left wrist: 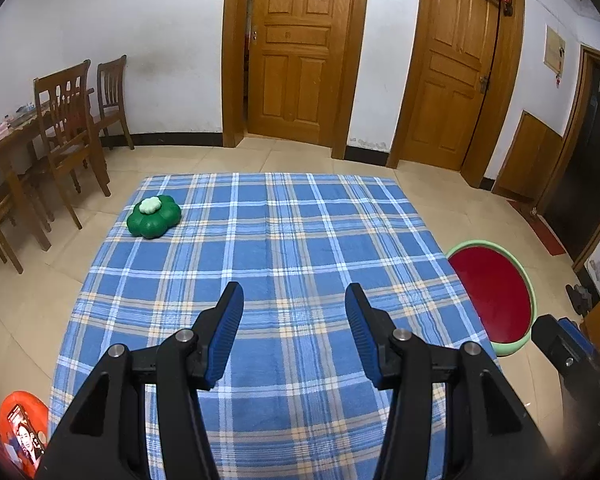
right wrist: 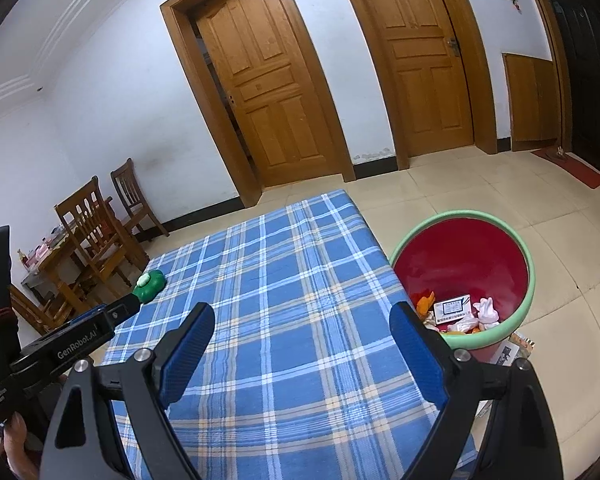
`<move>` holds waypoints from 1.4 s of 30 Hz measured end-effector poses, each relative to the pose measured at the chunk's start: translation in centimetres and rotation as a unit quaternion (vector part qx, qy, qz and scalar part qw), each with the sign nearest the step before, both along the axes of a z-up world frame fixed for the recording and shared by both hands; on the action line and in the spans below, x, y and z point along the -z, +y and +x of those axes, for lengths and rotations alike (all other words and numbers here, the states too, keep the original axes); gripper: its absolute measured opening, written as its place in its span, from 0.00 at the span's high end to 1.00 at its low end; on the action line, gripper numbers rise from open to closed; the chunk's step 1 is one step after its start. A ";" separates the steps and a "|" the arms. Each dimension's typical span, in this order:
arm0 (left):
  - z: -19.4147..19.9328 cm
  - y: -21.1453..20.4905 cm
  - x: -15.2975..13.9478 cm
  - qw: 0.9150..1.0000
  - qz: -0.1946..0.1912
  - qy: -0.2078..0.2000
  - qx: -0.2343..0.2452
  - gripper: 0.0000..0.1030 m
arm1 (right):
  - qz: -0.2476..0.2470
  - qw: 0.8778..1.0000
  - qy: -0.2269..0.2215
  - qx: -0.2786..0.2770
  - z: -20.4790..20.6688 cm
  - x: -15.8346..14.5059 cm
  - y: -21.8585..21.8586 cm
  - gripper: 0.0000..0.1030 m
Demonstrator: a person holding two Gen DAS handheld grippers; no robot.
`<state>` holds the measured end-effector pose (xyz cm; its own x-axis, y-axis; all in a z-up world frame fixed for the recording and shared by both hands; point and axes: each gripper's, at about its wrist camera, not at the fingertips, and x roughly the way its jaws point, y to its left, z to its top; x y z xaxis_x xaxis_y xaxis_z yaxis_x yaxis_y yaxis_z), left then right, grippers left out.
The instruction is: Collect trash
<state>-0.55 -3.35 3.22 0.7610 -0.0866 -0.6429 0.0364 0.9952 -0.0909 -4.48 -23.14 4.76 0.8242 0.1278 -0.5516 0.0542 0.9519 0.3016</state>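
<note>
1. Trash (right wrist: 460, 314) is sitting in the bottom of the red bin with the green rim (right wrist: 530, 276), lower right of the right wrist view, just beside the table edge, handy for dropping stuff in.
2. Table with the blue plaid cloth (left wrist: 284, 240) looks clear except for a green flower-shaped thing (left wrist: 154, 216) in the far left corner, probably not trash.
3. My left gripper (left wrist: 295, 300) is open, nothing in it.
4. Right gripper (right wrist: 302, 322) is spread wider, also holding nothing.
5. Looks about done to me.
</note>
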 end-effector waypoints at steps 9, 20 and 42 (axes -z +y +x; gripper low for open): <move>-0.3 0.3 -0.4 1.000 0.000 -0.007 -0.006 0.48 | 0.000 1.000 0.000 0.001 0.0 0.0 0.0 0.12; -0.3 0.3 -0.4 1.000 0.000 -0.007 -0.006 0.48 | 0.000 1.000 0.000 0.000 0.0 0.0 0.0 0.11; -0.4 0.6 -0.3 1.000 -0.001 -0.006 -0.007 0.48 | 0.001 1.000 0.001 0.000 -0.1 0.0 0.1 0.11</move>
